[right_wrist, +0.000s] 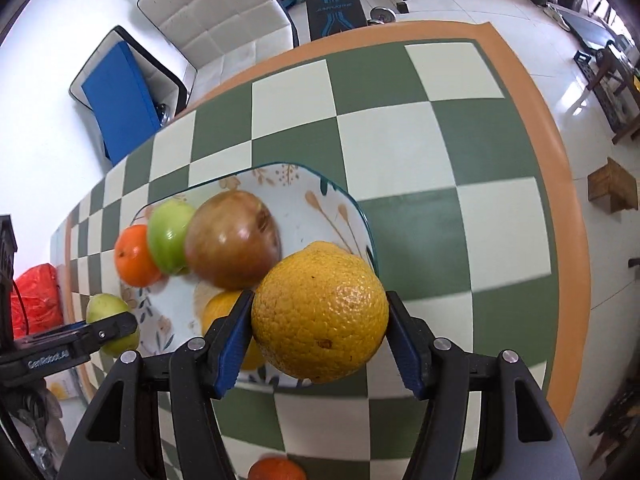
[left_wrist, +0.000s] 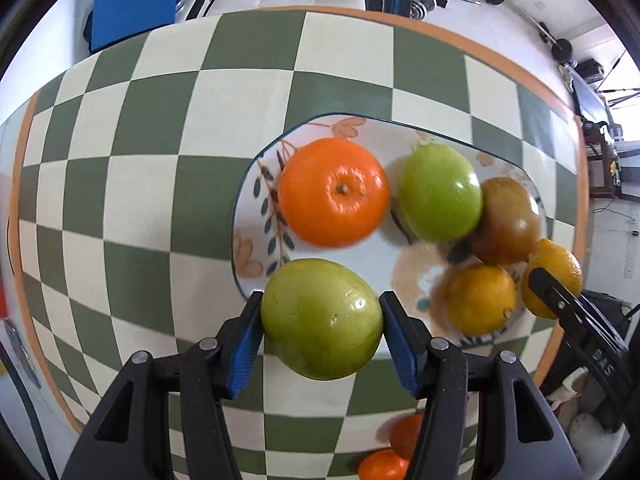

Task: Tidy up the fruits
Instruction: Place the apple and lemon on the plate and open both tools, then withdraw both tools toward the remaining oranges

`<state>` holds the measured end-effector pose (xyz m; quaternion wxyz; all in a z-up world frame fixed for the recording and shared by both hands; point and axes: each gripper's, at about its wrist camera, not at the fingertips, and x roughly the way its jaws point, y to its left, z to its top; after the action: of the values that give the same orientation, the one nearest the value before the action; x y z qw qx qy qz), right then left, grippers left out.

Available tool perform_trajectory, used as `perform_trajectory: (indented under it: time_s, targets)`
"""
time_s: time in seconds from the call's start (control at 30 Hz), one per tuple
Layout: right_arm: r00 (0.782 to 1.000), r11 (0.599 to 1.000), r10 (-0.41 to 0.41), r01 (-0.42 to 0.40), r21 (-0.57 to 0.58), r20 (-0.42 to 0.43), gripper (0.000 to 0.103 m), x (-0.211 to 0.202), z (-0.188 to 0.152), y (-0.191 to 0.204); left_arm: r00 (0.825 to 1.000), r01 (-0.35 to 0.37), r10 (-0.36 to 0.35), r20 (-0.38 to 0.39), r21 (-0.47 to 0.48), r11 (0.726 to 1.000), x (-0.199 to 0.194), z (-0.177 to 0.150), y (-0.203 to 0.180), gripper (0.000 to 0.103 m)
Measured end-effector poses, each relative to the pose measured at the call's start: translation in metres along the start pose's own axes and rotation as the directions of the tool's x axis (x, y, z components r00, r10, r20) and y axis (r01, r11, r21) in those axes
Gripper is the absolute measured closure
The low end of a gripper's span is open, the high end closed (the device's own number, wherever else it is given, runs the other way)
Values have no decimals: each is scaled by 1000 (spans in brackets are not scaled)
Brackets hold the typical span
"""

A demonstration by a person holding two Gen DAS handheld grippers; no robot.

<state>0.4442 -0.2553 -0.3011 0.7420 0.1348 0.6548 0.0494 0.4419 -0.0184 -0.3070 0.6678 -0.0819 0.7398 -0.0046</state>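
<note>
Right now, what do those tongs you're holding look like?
Both tongs, left and right, are matte black plastic with triangular cut-outs, silver rivets and ribbed blue pads. The left one carries white GenRobot.AI lettering on its side. No cables or sleeves show.

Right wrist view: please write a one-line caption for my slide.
Right gripper holds a yellow orange over the near edge of a floral plate already carrying four fruits.

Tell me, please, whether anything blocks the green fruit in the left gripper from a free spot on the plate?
Nothing visible does: the green fruit in the left gripper hangs at the plate rim, with bare plate just beyond, before the orange.
</note>
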Motion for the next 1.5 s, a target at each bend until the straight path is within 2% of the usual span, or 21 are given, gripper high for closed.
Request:
perform_trajectory:
  time_s: [0.2, 0.3, 0.37, 0.43, 0.47, 0.5, 0.7, 0.8, 0.9, 1.1, 1.27, 1.37, 1.5]
  targets:
    - [1000, 999, -30, 30, -35, -1, 36, 11, 8, 1, 999, 17, -18, -40, -17, 1000, 18, 8, 3, 48]
    - [1000, 999, -1, 0, -33, -5, 35, 11, 9, 2, 999, 21, -22, -26, -29, 999, 17, 8, 7, 48]
    - [1000, 999, -18, 17, -44, -10, 35, 11, 9, 6, 1000, 16, -17, -12, -37, 999, 13, 8, 10, 47]
    - [1000, 998, -28, 28, -55, -5, 35, 8, 9, 9, 1000, 15, -15, 8, -44, 999, 6, 6, 14, 32]
    - [1000, 998, -30, 30, -50, -6, 35, 7, 9, 9, 1000, 13, -12, 19, -45, 999, 3, 6, 16, 18]
    - [1000, 999, -28, 27, -46, -6, 35, 3, 9, 7, 1000, 11, -10, 28, -44, 999, -1, 7, 17, 11]
    - [998, 996, -59, 60, -63, 25, 29, -14, 2, 13, 997, -31, 33, 64, -22, 999, -16, -2, 21, 6]
    - [995, 992, -91, 94, -82, 47, 10, -24, -8, 18, 993, -61, 62, 101, -9, 998, -24, -14, 18, 6]
    - [986, 981, -145, 154, -117, 77, 9, -35, -22, 26, 981, -127, 124, 152, 7, 992, -38, -29, 14, 6]
    - [973, 965, -188, 208, -158, 136, 9, -59, -52, 42, 954, -177, 163, 252, 36, 984, -69, -60, 7, 6]
    - [964, 964, -187, 217, -152, 191, 8, -92, -77, 48, 927, -170, 144, 346, 45, 984, -102, -100, 4, 6]
    - [958, 966, -180, 215, -142, 224, 8, -114, -91, 50, 915, -155, 127, 383, 43, 987, -116, -113, -1, 6]
    - [947, 968, -175, 216, -131, 269, 8, -145, -110, 51, 888, -155, 115, 445, 54, 986, -142, -139, -2, 6]
